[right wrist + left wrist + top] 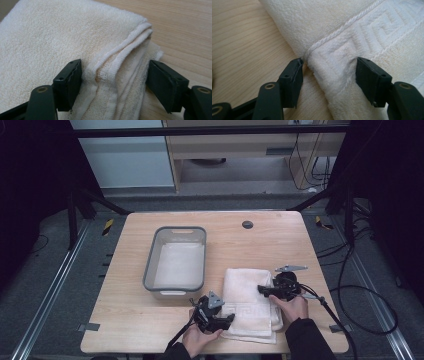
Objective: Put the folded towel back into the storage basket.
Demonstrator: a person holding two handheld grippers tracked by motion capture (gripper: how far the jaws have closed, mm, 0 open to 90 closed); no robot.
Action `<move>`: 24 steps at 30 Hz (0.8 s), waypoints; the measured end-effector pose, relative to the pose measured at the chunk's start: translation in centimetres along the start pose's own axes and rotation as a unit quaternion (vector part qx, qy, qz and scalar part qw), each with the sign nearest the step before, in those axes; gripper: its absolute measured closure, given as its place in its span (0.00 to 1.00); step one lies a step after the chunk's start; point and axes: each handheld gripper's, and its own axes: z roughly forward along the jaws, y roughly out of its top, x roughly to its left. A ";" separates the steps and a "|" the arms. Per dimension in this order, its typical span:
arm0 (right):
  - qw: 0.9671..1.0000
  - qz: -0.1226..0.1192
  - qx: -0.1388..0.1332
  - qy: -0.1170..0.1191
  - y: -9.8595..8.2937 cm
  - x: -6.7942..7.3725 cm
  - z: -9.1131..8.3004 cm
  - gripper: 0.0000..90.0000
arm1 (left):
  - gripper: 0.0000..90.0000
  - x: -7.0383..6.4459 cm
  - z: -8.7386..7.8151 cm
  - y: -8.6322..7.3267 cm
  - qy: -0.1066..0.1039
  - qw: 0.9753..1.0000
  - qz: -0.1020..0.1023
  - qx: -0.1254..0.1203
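Note:
A folded white towel (247, 302) with a woven key-pattern band lies at the front of the wooden table (130, 320). My left gripper (231, 318) is at the towel's front left edge, open, its jaws straddling a corded hem of the towel (332, 62). My right gripper (261, 290) is at the towel's right edge, also open, with the stacked hems of the towel (117, 67) between its jaws. A hand holds each gripper from the table's near side.
A grey rectangular tub (150, 270) with a white cloth in it stands left of the towel, mid table. A round cable port (247, 224) sits at the back. Cables trail off the right edge. Bare wood lies left of the tub and at the back right.

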 end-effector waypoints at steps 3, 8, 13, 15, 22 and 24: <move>1.000 0.017 0.004 0.015 0.0 -0.3 0.1 0.36 | 0.45 0.3 0.1 0.0 -0.014 1.000 -0.010 0.002; 0.999 0.029 0.009 0.037 0.0 -0.4 0.2 0.48 | 0.53 0.3 0.1 0.1 -0.028 1.000 -0.013 0.007; 0.997 0.047 0.016 0.053 0.1 -0.3 0.1 0.57 | 0.62 0.2 0.1 0.3 -0.039 0.999 -0.011 0.014; 0.997 0.050 0.016 0.056 0.1 -0.3 0.1 0.61 | 0.66 0.1 0.1 0.3 -0.040 0.999 -0.013 0.014; 0.997 0.047 0.014 0.054 0.3 0.0 0.0 0.68 | 0.77 -0.2 -0.1 0.5 -0.039 0.999 -0.005 0.016; 0.998 0.038 0.012 0.048 0.5 0.2 -0.2 0.71 | 0.81 -0.1 -0.1 0.5 -0.042 0.999 -0.008 0.013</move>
